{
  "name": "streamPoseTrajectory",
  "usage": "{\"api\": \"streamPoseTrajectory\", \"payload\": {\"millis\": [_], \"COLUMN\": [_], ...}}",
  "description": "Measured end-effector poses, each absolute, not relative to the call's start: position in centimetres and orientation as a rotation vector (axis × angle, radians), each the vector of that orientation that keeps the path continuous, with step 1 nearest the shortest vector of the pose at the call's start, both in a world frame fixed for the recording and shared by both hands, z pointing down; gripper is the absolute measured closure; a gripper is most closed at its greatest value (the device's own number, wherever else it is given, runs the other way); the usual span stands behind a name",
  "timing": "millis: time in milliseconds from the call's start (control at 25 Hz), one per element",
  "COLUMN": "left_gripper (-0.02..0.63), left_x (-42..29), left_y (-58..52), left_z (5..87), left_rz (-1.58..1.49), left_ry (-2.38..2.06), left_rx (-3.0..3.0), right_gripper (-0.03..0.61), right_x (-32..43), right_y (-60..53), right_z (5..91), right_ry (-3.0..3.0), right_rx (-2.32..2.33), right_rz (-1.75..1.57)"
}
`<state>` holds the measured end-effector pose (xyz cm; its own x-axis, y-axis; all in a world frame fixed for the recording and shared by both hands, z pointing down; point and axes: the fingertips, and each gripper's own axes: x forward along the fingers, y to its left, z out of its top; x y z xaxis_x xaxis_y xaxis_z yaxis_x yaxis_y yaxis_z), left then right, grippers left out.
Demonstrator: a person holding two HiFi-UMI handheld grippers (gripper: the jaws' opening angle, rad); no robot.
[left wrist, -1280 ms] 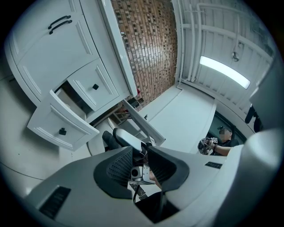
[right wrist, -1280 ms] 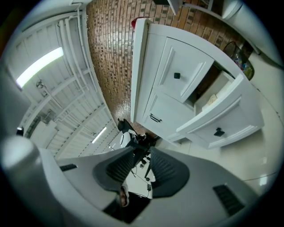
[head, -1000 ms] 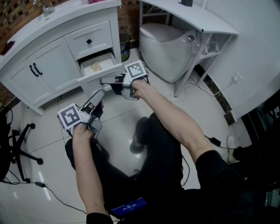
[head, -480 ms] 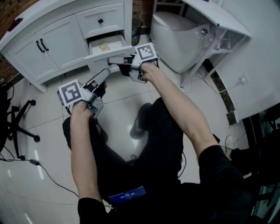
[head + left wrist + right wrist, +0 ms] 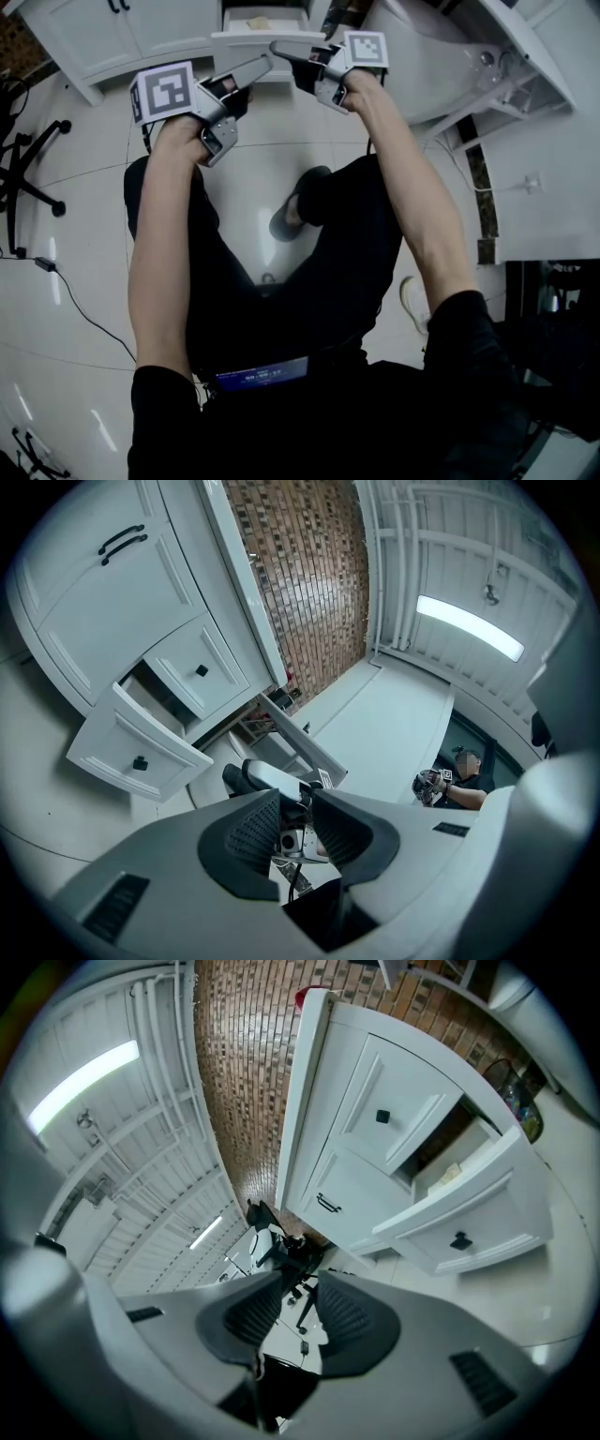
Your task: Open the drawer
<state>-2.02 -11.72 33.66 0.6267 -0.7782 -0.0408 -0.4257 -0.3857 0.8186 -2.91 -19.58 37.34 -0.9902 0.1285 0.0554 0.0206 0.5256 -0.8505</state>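
the right hand-held gripper (image 5: 298,1295) stood narrow with nothing between its jaws; the left hand-held gripper (image 5: 295,806) was likewise narrow and empty. near both tips, on the far side, the cabinet's (image 5: 94,611) lower drawer (image 5: 251,38) stood pulled out. any further pull would best take the black knob (image 5: 460,1240) squarely and draw straight.

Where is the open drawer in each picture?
Head view: the drawer sits at the top edge, near the middle.
Left gripper view: the drawer is at the left, halfway down.
Right gripper view: the drawer is at the right, halfway down.
Shared landmark: black door handles.
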Motion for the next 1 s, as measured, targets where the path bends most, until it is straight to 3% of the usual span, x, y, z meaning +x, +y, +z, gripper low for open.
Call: {"api": "streamPoseTrajectory", "payload": {"millis": [1000], "left_gripper": [0.506], "left_x": [-2.0], "left_y": [-11.6], "left_z": [32.8], "left_rz": [-0.546], "left_ry": [-0.934], "left_rx": [2.092], "right_gripper": [0.454], "right_x": [-2.7], "right_y": [-19.8], "right_z": [38.1], "right_ry": [-2.651], "right_rx": [-0.133], "right_rz": [1.373]}}
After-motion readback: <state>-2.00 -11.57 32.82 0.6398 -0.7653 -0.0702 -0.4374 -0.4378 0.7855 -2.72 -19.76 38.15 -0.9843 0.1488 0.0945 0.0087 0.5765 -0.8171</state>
